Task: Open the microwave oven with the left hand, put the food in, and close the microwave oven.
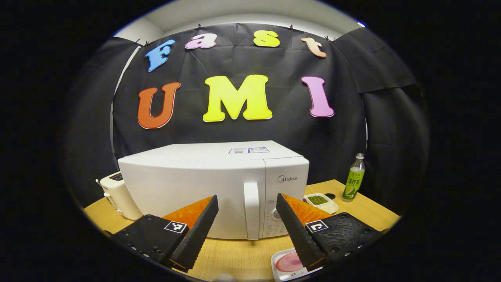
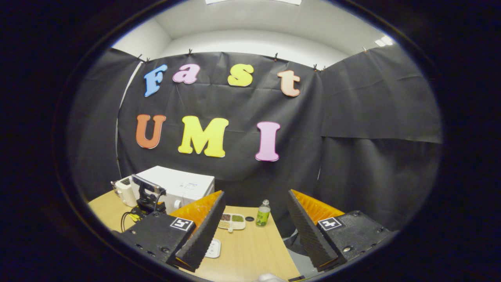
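Microwave handle (image 1: 251,209) stands upright, dead ahead between the left gripper's (image 1: 246,231) wide jaws.
Right gripper (image 2: 254,231), jaws also wide, seems farther off.

White microwave oven (image 1: 195,184); tan wooden table (image 1: 238,254); green bottle (image 1: 354,180); white tray (image 1: 287,264) with pink centre.

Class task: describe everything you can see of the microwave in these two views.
The microwave is a white, smooth-cased box standing upright on the wooden table. Its door is shut, with a vertical white handle beside a control panel on its right that carries a knob. Stickers lie on its top. A white toaster stands by its left side. The open left gripper faces the handle without touching it. In the right gripper view the microwave appears farther off, partly behind the other gripper.
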`<state>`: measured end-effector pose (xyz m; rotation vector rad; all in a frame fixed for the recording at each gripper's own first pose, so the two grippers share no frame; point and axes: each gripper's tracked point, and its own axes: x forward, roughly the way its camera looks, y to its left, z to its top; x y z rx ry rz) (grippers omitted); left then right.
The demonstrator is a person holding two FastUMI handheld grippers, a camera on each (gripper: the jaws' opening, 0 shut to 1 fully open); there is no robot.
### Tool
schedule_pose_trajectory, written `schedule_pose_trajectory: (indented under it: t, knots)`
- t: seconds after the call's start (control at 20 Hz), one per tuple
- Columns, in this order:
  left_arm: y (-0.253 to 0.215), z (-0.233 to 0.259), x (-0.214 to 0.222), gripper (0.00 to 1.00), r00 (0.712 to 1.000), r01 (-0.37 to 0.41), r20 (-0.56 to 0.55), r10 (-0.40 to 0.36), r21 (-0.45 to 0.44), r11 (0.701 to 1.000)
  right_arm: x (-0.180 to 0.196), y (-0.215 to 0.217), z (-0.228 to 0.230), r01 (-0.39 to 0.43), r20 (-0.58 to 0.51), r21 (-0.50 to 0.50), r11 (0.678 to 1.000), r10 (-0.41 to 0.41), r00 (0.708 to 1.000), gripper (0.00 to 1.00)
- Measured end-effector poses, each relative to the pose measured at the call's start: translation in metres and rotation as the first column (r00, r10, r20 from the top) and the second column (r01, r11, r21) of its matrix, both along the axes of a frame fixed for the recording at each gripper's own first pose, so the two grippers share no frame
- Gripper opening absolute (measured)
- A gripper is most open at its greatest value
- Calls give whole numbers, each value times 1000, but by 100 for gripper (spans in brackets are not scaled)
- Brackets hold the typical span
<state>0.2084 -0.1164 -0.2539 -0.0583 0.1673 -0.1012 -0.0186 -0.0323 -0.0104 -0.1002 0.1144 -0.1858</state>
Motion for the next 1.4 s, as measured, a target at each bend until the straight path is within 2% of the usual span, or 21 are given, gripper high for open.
schedule_pose_trajectory:
  t: [0.15,0.2,0.25,0.35,0.4,0.45,0.5,0.55,0.6,0.65,0.85,0.95,1.0,1.05,1.2,1.3,1.4]
  knots:
    - [-5,-18,14,89,1000,11,-20,-11,-12,1000,-11,-3,-9,21,-28,-10,1000,-21,999,92]
    - [-8,-21,17,87,1000,19,-14,-19,-16,1000,-13,-5,-12,25,-30,-20,999,-26,999,100]
    - [-11,-25,19,84,999,26,-24,-26,-13,1000,-16,-9,-16,36,-41,-27,999,-38,998,96]
    - [-14,-28,20,80,999,38,-25,-38,-18,999,-21,-11,-20,45,-54,-20,999,-46,997,100]
    - [-15,-27,23,65,999,39,-24,-40,-20,999,-23,-12,-21,49,-58,-17,999,-50,997,100]
    - [-12,-31,23,57,999,23,-32,-23,-9,1000,-23,-13,-21,52,-57,-18,999,-52,997,100]
    - [-12,-35,22,36,999,24,-48,-25,-15,1000,-24,-12,-20,52,-57,-19,998,-53,997,100]
    - [-16,-36,24,22,998,28,-48,-29,-11,1000,-25,-10,-20,48,-57,-19,999,-49,997,100]
    - [-16,-35,23,28,998,35,-49,-35,-2,999,-25,-8,-19,41,-62,-19,999,-42,997,100]
    - [-14,-35,22,28,998,36,-50,-36,-4,999,-25,-5,-20,33,-64,-22,999,-34,997,100]
    - [-14,-35,21,13,998,37,-46,-37,-2,999,-24,0,-22,20,-70,-8,1000,-21,997,100]
    - [-13,-34,19,13,998,32,-45,-33,-11,999,-23,5,-23,11,-79,0,1000,-11,997,96]
    - [-14,-34,20,7,998,37,-51,-38,-22,999,-23,7,-24,4,-82,0,1000,-4,997,100]
    - [-14,-35,19,7,998,41,-53,-43,-38,998,-23,8,-23,-3,-84,-3,1000,3,996,96]
    - [-14,-35,14,5,996,61,-59,-63,-35,998,-22,8,-15,-9,-72,-25,1000,7,997,100]
    - [-9,-33,-5,5,997,66,-31,-68,-46,997,-19,11,-12,-18,-65,-31,999,16,998,96]
    - [-4,-33,-24,5,997,70,-21,-71,-45,997,-18,14,-11,-31,-61,-36,999,29,998,100]
